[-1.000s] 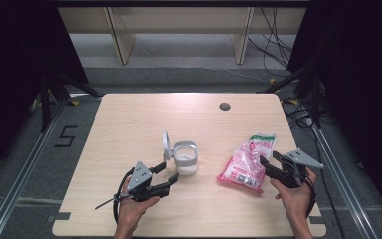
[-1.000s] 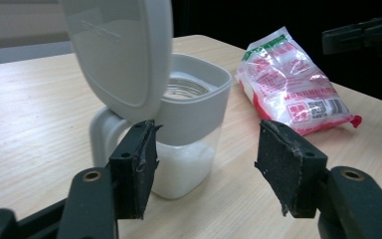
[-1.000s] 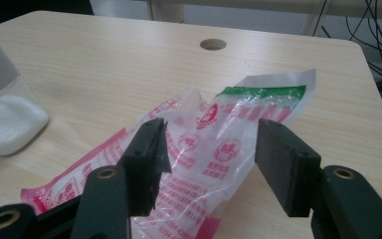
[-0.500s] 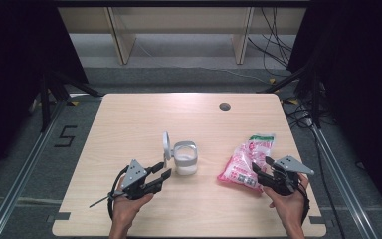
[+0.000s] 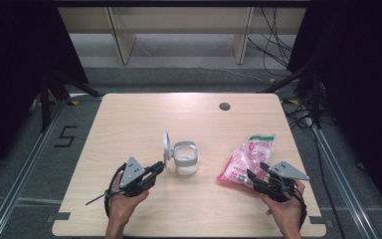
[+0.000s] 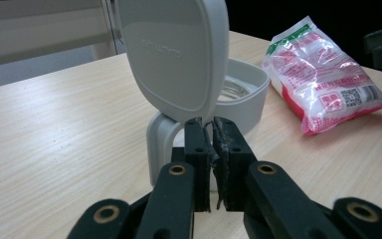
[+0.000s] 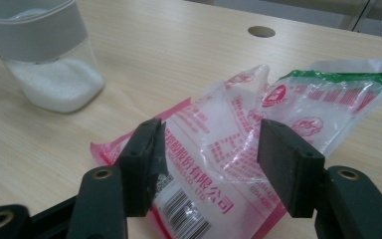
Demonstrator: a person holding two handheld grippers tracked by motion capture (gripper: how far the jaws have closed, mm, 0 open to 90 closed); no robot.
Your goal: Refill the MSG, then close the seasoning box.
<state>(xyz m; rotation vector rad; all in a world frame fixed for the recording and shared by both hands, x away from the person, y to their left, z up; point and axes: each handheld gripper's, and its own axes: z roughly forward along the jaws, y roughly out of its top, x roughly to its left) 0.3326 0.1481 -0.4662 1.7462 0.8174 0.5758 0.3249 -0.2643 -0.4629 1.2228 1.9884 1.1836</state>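
A jar [image 5: 185, 158] stands near the middle of the table [image 5: 129, 119], slightly toward the person's side. It has a clear body with white grains in the bottom and a grey collar around its mouth, and its grey lid [image 5: 166, 145] is flipped open, standing upright on a hinge at the jar's left side. In the left gripper view the lid [image 6: 174, 55] rises just beyond the jaw tips, with the open mouth of the jar [image 6: 241, 94] behind it. The left gripper [image 5: 155, 169] lies low on the table just left of the jar, pointing at the hinge; its jaws are drawn together with only a thin slit between them, and nothing is held. To the right of the jar, well apart from it, lies a pink and white bag [image 5: 246, 158] with a green top edge, printed with red characters and a barcode. The right gripper [image 5: 254, 178] sits at the bag's near end, jaws spread wide; in the right gripper view they straddle the bag [image 7: 258, 134] without closing on it. A dark round hole [image 5: 224, 106] marks the far side of the table.
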